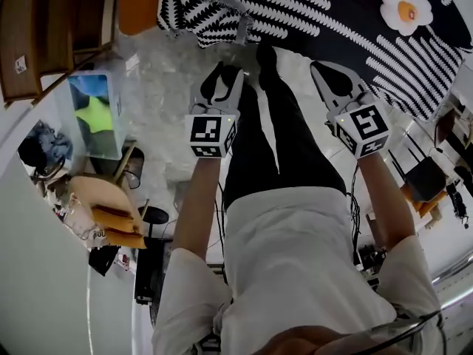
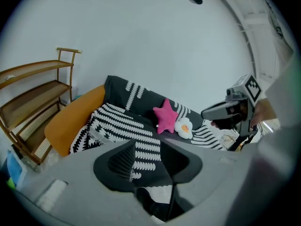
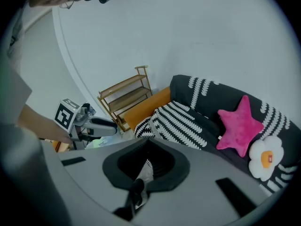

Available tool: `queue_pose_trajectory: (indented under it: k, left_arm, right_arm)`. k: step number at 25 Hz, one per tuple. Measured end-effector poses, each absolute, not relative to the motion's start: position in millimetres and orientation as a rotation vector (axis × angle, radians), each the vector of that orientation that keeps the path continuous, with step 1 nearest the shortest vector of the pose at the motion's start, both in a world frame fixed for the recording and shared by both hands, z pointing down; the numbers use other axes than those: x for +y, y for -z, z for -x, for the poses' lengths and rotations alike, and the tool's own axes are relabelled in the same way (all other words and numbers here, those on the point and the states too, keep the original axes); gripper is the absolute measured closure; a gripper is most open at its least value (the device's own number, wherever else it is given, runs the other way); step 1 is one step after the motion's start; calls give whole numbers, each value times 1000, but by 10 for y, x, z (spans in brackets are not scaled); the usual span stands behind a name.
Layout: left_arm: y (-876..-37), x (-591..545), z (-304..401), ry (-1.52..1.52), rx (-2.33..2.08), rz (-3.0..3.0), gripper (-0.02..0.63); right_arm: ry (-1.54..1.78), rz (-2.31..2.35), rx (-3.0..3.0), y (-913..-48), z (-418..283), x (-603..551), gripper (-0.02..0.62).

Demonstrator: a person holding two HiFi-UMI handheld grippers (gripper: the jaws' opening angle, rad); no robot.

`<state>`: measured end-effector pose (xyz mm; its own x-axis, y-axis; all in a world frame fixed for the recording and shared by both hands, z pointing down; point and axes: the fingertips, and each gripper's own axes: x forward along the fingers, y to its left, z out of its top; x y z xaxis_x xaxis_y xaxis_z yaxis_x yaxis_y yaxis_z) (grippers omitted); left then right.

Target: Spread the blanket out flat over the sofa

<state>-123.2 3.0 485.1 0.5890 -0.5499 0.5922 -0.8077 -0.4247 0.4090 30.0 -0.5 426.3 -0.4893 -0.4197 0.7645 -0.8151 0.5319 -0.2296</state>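
Both grippers hang over the floor. The left gripper (image 1: 225,75) is spread and empty. The right gripper (image 1: 322,71) shows only a thin gap with nothing in it. Beyond them, the black-and-white striped blanket (image 1: 208,12) lies bunched at the sofa's (image 1: 137,2) orange end, cut off by the head view's top edge.

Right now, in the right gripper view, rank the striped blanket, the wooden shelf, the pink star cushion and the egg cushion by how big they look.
1. striped blanket, clearly largest.
2. wooden shelf and pink star cushion: these look about alike, and the shelf stands farther back, so I won't rank them.
3. egg cushion, smallest.
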Motion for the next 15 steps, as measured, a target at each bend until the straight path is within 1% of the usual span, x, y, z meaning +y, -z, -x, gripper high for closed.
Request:
queue_pose_trajectory:
  k: [15]
  left_arm:
    - [-6515, -378, 708, -490, -1143, -1994, 437]
  right_arm:
    - [-856, -866, -2169, -5631, -407, -284, 594]
